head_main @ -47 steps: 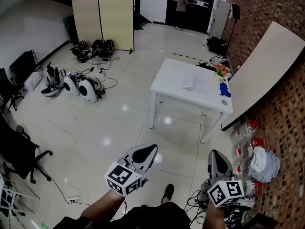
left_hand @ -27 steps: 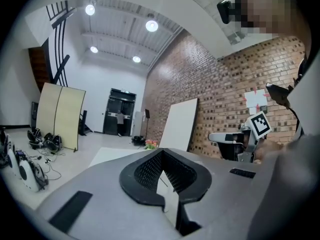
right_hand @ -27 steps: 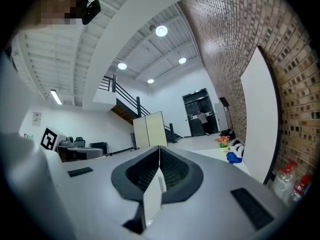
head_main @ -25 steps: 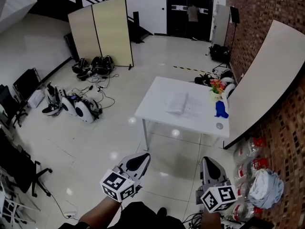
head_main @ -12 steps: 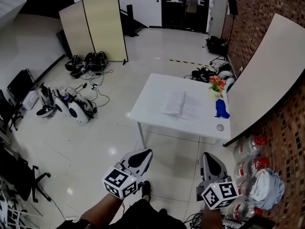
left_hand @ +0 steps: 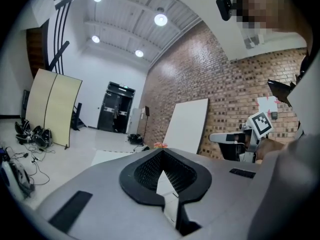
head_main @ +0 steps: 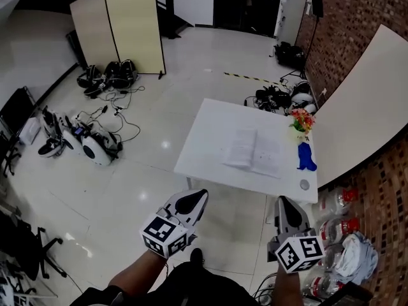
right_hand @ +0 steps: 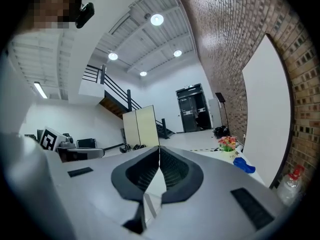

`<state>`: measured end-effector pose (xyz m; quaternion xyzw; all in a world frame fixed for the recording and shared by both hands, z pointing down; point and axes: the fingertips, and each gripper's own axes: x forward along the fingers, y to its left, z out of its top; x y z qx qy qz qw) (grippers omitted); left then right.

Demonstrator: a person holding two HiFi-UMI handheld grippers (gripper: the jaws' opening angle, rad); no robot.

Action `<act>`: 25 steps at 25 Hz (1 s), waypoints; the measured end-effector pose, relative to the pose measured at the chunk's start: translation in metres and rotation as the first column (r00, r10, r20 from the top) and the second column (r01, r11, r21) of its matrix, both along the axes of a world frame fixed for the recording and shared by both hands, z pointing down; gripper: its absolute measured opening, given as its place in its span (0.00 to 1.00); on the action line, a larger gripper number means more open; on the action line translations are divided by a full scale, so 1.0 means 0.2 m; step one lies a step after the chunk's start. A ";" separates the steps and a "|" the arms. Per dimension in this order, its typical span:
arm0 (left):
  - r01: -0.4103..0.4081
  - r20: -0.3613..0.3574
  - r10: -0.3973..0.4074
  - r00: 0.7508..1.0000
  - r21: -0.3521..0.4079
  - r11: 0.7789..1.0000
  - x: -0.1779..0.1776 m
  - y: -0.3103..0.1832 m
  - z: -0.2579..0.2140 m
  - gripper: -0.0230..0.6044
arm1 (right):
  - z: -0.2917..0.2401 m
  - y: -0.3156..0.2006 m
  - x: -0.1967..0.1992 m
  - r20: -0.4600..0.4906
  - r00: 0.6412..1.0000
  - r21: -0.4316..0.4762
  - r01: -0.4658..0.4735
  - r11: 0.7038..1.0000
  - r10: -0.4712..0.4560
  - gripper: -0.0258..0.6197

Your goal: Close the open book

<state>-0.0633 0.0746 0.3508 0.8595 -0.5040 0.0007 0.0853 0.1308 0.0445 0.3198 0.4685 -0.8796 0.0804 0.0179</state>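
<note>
The open book (head_main: 254, 152) lies flat, pages up, in the middle of the white table (head_main: 204, 158), some way ahead of both grippers. My left gripper (head_main: 199, 195) is held over the floor short of the table's near edge, shut and empty. To its right, my right gripper (head_main: 285, 201) is at the same distance, also shut with nothing in it. In the left gripper view the jaws of the left gripper (left_hand: 162, 151) meet at their tips. In the right gripper view the right gripper (right_hand: 159, 148) points level toward the table, its jaws closed.
A pot of flowers (head_main: 301, 121), a blue object (head_main: 306, 157) and a small round thing (head_main: 305, 185) sit along the table's right edge. A white board (head_main: 357, 101) leans on the brick wall. Bottles (head_main: 338, 228), a folding screen (head_main: 118, 27) and floor gear (head_main: 83, 139) surround the table.
The person has walked toward the table, which now sits nearer and larger in the head view. Both grippers came forward with them and stayed shut.
</note>
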 end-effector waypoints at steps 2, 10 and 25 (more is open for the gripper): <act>-0.002 -0.001 0.002 1.000 0.014 1.000 -0.07 -0.09 -0.01 0.03 | 0.00 -0.09 -0.06 -0.008 1.000 0.000 -0.012 1.000 0.012 0.04; -0.025 -0.023 0.025 0.999 0.027 0.999 -0.28 -0.41 0.01 0.03 | 0.06 -0.38 -0.29 -0.034 0.999 -0.026 -0.019 0.999 0.018 0.04; 0.026 0.010 -0.026 1.000 -0.001 1.000 -0.26 -0.99 0.06 0.03 | 0.08 -0.98 -0.30 0.016 0.999 -0.022 0.038 0.999 -0.037 0.04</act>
